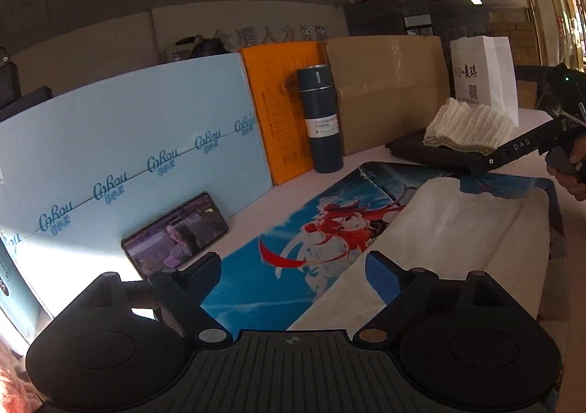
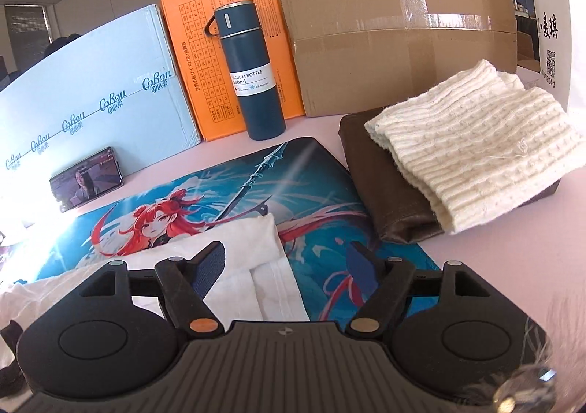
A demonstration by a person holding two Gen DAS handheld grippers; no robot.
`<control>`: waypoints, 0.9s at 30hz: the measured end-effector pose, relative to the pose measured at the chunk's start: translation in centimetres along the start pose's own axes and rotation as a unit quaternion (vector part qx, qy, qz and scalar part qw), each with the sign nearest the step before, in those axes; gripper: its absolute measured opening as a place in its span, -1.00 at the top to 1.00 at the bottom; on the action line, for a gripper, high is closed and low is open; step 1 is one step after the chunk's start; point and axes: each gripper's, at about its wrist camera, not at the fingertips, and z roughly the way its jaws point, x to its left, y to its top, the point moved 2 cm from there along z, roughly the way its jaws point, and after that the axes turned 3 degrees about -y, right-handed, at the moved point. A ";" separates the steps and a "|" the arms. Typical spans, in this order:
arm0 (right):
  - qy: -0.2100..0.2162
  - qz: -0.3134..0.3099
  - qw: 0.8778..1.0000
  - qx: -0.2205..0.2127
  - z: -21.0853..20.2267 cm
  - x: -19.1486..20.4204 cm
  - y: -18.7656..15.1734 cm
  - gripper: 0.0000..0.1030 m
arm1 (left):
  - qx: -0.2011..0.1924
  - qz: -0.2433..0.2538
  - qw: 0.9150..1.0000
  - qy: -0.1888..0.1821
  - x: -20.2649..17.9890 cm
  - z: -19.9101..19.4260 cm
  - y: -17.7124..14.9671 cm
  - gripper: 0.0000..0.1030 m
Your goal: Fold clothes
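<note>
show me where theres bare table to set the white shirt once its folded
Bare table lies between the phone and the printed mat, and a strip between the flask and the brown folded cloth. The right back corner is crowded: white knit on the brown cloth beside the paper bag.

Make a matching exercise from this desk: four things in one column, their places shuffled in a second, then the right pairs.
Things:
1. vacuum bottle
2. phone
3. cream knit
4. white garment

Places:
A. leaning on the light blue box
B. on the folded brown cloth
C. lying on the printed desk mat
D. upright before the orange box

Pairs: 1-D, 2-A, 3-B, 4-C
</note>
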 end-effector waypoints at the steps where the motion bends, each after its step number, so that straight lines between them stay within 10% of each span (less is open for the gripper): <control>1: 0.007 0.002 1.000 -0.002 -0.2 -0.3 -0.1 -0.49 | 0.018 0.014 1.000 -0.009 -1.2 1.2 0.0 -0.72; 6: 0.081 0.028 0.996 -0.008 0.1 -2.9 1.4 -0.60 | 0.075 0.036 0.997 0.006 -3.3 4.8 -1.3 -0.72; 10: 0.149 0.039 0.988 0.018 2.6 -4.0 3.7 -0.60 | 0.022 0.057 0.997 0.053 -5.7 3.1 1.3 -0.72; 15: 0.163 -0.006 0.984 0.068 7.4 -2.5 4.8 -0.60 | -0.042 0.108 0.992 -0.043 -14.7 2.2 3.2 -0.80; 21: 0.160 -0.074 0.980 0.097 10.7 -0.3 3.9 -0.54 | -0.027 0.243 0.966 -0.090 -23.9 6.1 2.4 -0.72; 25: 0.169 -0.115 0.974 0.099 10.6 0.4 3.3 -0.14 | -0.030 0.221 0.970 -0.100 -24.6 8.8 3.8 -0.71; 27: 0.173 -0.127 0.971 0.101 10.3 0.4 3.1 0.08 | -0.024 0.213 0.970 -0.115 -24.8 9.9 4.3 -0.29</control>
